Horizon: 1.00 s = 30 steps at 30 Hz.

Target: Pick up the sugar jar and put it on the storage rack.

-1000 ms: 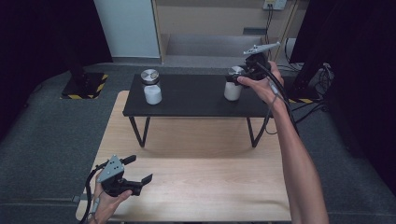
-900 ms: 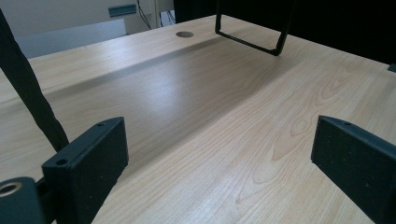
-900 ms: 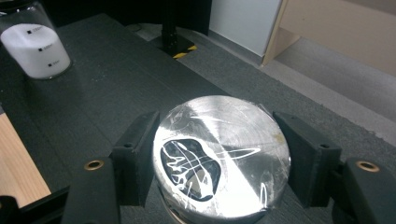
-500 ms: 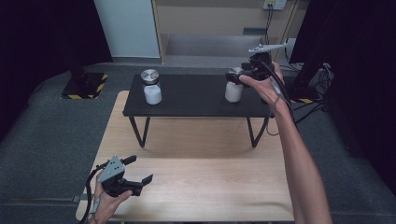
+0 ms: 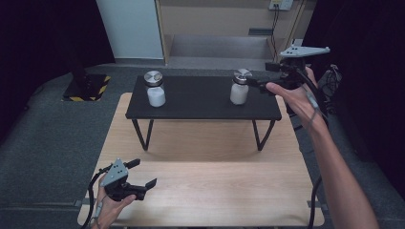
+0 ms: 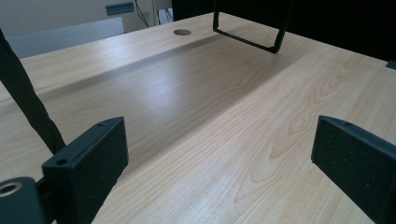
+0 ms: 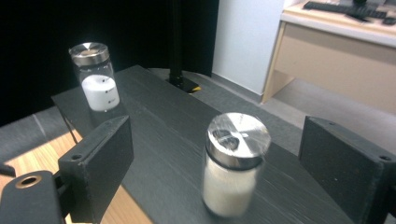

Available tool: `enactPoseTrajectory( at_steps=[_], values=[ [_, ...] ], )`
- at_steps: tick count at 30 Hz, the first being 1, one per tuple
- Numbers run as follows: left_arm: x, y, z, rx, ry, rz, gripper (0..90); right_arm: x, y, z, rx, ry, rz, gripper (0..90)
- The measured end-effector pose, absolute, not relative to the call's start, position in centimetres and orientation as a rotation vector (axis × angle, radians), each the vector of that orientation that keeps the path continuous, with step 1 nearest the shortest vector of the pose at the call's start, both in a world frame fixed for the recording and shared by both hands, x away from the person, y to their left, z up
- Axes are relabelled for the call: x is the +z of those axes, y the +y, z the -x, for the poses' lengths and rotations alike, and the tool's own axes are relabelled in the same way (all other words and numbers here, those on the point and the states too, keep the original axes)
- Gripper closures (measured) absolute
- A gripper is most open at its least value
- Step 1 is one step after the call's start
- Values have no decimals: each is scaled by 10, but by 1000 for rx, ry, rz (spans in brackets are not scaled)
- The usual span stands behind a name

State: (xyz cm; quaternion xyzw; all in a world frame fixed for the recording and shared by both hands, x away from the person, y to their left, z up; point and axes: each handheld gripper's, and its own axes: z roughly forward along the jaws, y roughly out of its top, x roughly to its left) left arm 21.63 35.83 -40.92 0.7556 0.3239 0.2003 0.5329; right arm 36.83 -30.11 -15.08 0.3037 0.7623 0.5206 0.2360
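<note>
Two glass jars with metal lids and white powder stand on a black shelf (image 5: 200, 102). The left jar (image 5: 155, 89) (image 7: 95, 79) is near the shelf's left end, the right jar (image 5: 239, 88) (image 7: 232, 168) near its right end. My right gripper (image 5: 255, 82) hovers just right of the right jar. Its jaws have just been opening and now stand open. The jar rises ahead between the fingers (image 7: 100, 161), and neither pad touches it. My left gripper (image 5: 144, 172) (image 6: 219, 140) rests low over the front left of the wooden table (image 5: 215, 191), open with nothing between its jaws.
The shelf stands on thin black wire legs (image 5: 141, 136) (image 6: 247, 32) over the far half of the table. A cable hole (image 6: 182, 32) is set in the tabletop. Dark floor surrounds the table, and a cabinet (image 5: 224, 24) stands behind it.
My right gripper has let go of the right jar, opened, and drawn back to the right. The jar stays upright on the shelf. My left gripper has not moved.
</note>
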Motion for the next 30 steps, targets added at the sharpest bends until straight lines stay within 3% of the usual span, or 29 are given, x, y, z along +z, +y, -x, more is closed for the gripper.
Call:
enactPoseTrajectory(
  at_steps=[9, 17, 30],
  values=[
    [-409, 358, -216, 477, 773, -1802, 28, -161, -316, -325, 1464, 2103, -725, 100],
    [-409, 357, -217, 476, 774, -1805, 28, -193, -324, -296, 1523, 2136, -602, 96],
    [-409, 357, -217, 474, 773, -1807, 28, -264, -330, -292, 1577, 2168, -604, 89]
  ],
)
